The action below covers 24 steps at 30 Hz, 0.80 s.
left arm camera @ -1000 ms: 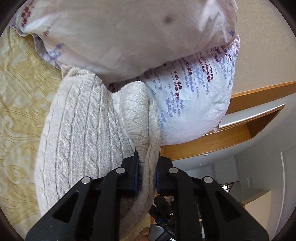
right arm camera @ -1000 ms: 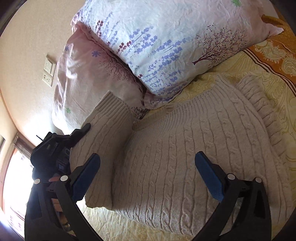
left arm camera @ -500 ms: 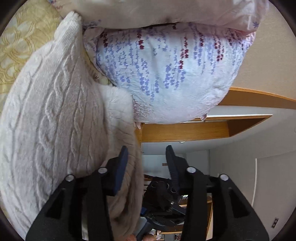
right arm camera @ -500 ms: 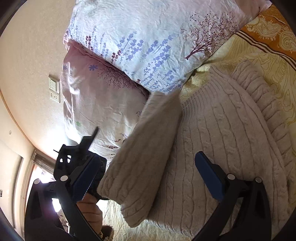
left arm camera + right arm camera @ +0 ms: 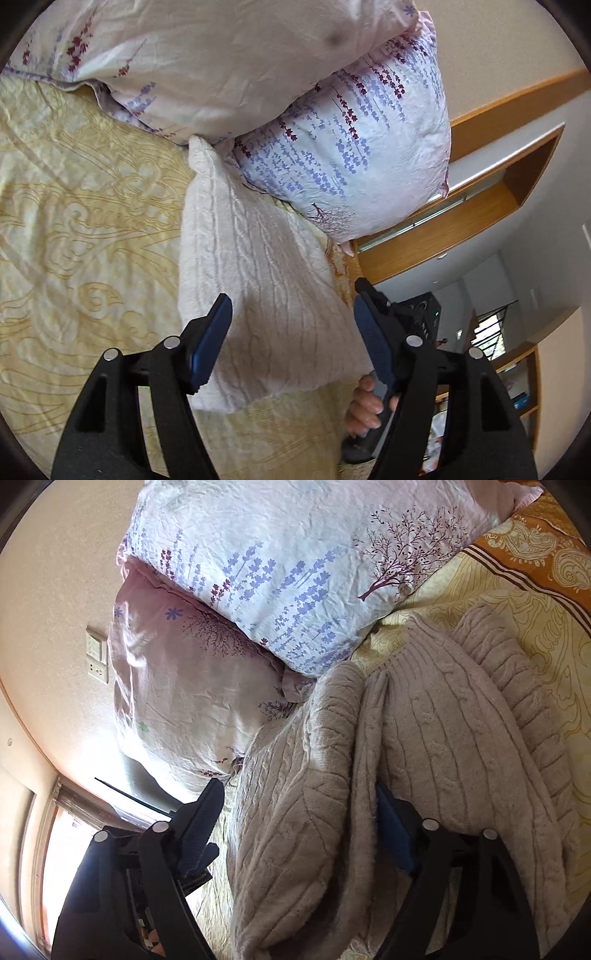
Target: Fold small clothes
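Two tongs are mine. My left gripper [image 5: 291,332] is opening, its blue pads apart above a cream cable-knit sweater [image 5: 255,280] without pressing it. That sweater lies on the yellow patterned bedspread [image 5: 85,229], with floral pillows [image 5: 343,155] at twelve o'clock. My right gripper [image 5: 299,830] is closing around a raised fold of the sweater [image 5: 295,794], pads not yet pinching it.

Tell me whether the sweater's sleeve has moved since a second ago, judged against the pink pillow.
Yes. In the right wrist view the sleeve has swung right, off the pink pillow, and folded onto the sweater body.
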Each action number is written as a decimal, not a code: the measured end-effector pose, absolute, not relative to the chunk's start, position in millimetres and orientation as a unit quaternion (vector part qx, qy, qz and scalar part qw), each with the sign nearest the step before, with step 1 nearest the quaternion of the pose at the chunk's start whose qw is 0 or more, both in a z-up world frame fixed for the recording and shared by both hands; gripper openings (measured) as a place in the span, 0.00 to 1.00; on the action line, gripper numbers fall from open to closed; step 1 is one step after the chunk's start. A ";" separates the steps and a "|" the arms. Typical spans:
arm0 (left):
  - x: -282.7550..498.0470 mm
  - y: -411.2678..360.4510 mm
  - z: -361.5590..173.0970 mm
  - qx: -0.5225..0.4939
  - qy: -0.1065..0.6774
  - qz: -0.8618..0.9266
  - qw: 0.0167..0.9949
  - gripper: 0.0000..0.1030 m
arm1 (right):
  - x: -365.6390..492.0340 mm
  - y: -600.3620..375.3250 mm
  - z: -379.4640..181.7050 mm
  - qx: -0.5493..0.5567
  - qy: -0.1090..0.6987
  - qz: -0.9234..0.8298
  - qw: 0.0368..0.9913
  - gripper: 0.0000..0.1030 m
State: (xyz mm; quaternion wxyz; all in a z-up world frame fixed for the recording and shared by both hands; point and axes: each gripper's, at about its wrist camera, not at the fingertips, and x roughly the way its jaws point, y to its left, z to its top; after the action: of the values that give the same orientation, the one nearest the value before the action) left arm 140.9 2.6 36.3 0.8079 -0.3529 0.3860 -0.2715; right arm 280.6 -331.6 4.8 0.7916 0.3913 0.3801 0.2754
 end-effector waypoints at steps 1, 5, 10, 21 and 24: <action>137.4 3.1 36.4 -0.337 0.385 -0.265 0.818 0.69 | 280.9 -332.8 3.7 0.392 0.382 0.274 0.791 0.68; 129.9 -0.9 35.6 -0.287 0.384 -0.244 0.843 0.71 | 292.7 -335.1 0.1 0.382 0.409 0.253 0.789 0.54; 117.9 -19.5 41.4 -0.180 0.372 -0.194 0.890 0.79 | 308.5 -331.0 4.1 0.347 0.437 0.229 0.797 0.47; 101.9 -33.9 44.7 -0.093 0.360 -0.147 0.917 0.96 | 304.5 -301.5 39.9 0.214 0.400 0.206 0.867 0.16; 100.4 -35.5 43.9 -0.082 0.361 -0.144 0.918 0.97 | 295.8 -301.1 60.0 0.195 0.371 0.205 0.884 0.15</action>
State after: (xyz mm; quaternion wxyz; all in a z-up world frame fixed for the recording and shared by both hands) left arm 100.4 -35.5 43.9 0.9178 -0.0820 0.3610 -0.1436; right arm 295.8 -301.1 60.0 0.8844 0.1948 0.3714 0.2048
